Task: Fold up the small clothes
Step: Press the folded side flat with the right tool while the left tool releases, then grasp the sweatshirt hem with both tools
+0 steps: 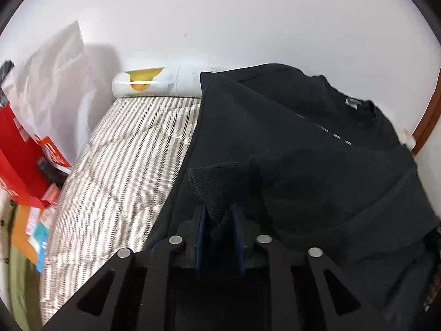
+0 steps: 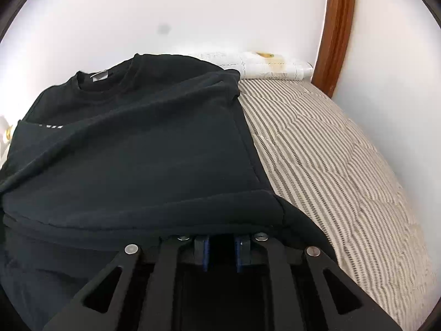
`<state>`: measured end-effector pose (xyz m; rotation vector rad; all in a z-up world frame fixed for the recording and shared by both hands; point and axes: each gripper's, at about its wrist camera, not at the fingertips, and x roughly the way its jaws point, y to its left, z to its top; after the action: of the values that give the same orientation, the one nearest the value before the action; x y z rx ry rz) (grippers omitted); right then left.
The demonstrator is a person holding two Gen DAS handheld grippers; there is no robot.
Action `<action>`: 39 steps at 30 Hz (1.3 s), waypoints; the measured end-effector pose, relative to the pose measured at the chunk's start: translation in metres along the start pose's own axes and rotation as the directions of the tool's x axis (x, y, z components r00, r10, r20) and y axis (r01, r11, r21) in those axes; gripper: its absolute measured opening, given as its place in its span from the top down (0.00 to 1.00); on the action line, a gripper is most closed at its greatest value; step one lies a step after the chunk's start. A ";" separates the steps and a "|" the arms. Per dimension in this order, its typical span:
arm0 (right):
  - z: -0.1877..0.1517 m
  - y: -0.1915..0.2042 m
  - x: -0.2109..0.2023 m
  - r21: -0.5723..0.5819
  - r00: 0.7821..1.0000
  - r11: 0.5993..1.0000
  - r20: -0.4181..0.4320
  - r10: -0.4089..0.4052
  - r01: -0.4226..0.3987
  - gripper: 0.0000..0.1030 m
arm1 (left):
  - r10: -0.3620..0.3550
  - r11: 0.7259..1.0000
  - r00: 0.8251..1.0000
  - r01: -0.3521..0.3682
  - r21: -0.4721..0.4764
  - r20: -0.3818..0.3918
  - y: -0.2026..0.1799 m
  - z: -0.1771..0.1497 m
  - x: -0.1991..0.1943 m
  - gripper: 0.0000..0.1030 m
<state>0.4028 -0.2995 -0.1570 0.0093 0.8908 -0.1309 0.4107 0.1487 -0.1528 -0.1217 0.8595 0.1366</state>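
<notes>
While the left wrist camera looked down along its fingers, the left gripper [image 1: 219, 218] pinched a ribbed cuff [image 1: 210, 183] of a black sweatshirt [image 1: 303, 171] between its blue pads [image 1: 200, 229]. That sweatshirt lay spread over the right part of a striped quilt [image 1: 124, 151], with its collar and a grey neck label [image 1: 351, 102] toward the white wall. A rolled white sheet with a yellow print [image 1: 143, 81] lay along the wall at the far edge of the quilt. Red boxes [image 1: 19, 160] and a crumpled white bag [image 1: 52, 74] stood at the left.

From the right wrist camera, the right gripper [image 2: 222, 251] sat at the near hem of the black sweatshirt [image 2: 132, 143], its blue pads [image 2: 205, 253] drawn close together on dark cloth that filled the narrow gap. The garment covered the left part of the striped quilt [image 2: 330, 165], collar away from the camera. A curved wooden frame [image 2: 337, 27] rose at the upper right.
</notes>
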 end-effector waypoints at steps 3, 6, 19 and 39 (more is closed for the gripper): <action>-0.010 -0.006 -0.015 -0.046 1.000 0.999 -0.008 -0.027 0.026 0.86 | -0.007 1.000 1.000 0.007 -0.004 -0.008 0.001 0.000 -0.006 0.79; -0.018 -0.016 -0.020 -0.029 0.999 0.999 -0.033 -0.030 0.029 0.86 | -0.027 1.000 0.999 0.027 -0.014 -0.022 0.004 -0.007 -0.023 0.79; -0.090 -0.071 -0.109 0.018 0.999 0.999 0.000 -0.039 0.039 0.49 | 0.009 1.000 1.000 -0.009 -0.010 0.018 0.011 -0.079 -0.123 0.61; -0.170 -0.093 -0.155 0.001 0.996 0.997 -0.044 0.076 -0.076 0.48 | -0.079 0.995 0.995 0.075 -0.071 -0.054 0.020 -0.187 -0.177 0.60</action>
<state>0.1635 -0.3644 -0.1394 0.0450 0.9330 -0.0597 0.1539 0.1254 -0.1398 -0.2242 0.9055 0.0908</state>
